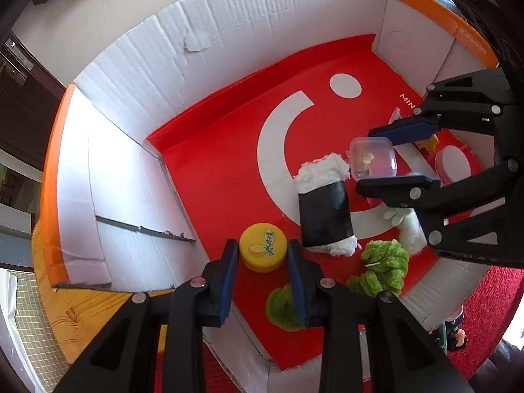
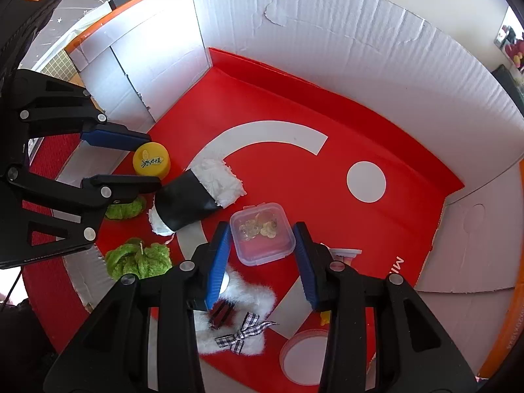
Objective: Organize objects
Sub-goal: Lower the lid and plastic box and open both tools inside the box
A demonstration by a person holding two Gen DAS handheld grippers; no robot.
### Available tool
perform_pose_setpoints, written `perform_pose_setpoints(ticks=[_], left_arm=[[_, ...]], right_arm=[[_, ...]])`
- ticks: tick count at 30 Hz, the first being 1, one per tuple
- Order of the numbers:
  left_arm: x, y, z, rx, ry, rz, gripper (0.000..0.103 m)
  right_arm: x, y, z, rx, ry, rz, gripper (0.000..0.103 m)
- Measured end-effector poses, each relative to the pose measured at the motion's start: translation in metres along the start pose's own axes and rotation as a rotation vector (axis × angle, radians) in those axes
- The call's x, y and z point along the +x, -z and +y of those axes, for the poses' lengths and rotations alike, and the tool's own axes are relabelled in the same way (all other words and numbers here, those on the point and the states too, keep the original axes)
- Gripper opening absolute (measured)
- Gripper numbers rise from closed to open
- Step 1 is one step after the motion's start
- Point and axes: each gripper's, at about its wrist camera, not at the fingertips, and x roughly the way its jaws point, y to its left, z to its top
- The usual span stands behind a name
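Observation:
Both grippers reach into a cardboard box (image 1: 137, 75) with a red and white floor (image 2: 393, 124). My left gripper (image 1: 262, 258) is open, its blue pads on either side of a yellow round lid (image 1: 263, 251), also in the right wrist view (image 2: 151, 159). My right gripper (image 2: 262, 255) is open around a small clear plastic box (image 2: 262, 233) with small trinkets inside, also in the left wrist view (image 1: 372, 158). A rice-ball plush (image 1: 324, 209) with a black band lies between the two.
Green fuzzy plush pieces (image 1: 383, 268) (image 1: 281, 308) lie near the box's front wall. A white furry item with a checked bow (image 2: 242, 321) and a pink round lid (image 2: 306, 357) lie under the right gripper. Red carpet (image 1: 484, 311) surrounds the box.

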Motion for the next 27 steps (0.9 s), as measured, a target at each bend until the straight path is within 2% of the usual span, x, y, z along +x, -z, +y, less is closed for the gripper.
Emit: perform_pose_setpoints(ticks=[18, 21, 27], left_arm=[[-0.006, 0.001, -0.004, 0.003, -0.002, -0.003, 0.032], [-0.006, 0.0, -0.005, 0.003, -0.004, -0.003, 0.036], [-0.005, 0.01, -0.003, 0.002, -0.005, -0.007, 0.038]], right_arm=[[0.0, 0.005, 0.006, -0.003, -0.002, 0.001, 0.038], [0.0, -0.006, 0.021, -0.005, 0.001, 0.001, 0.038], [-0.002, -0.001, 0.023, -0.003, 0.001, 0.0, 0.039]])
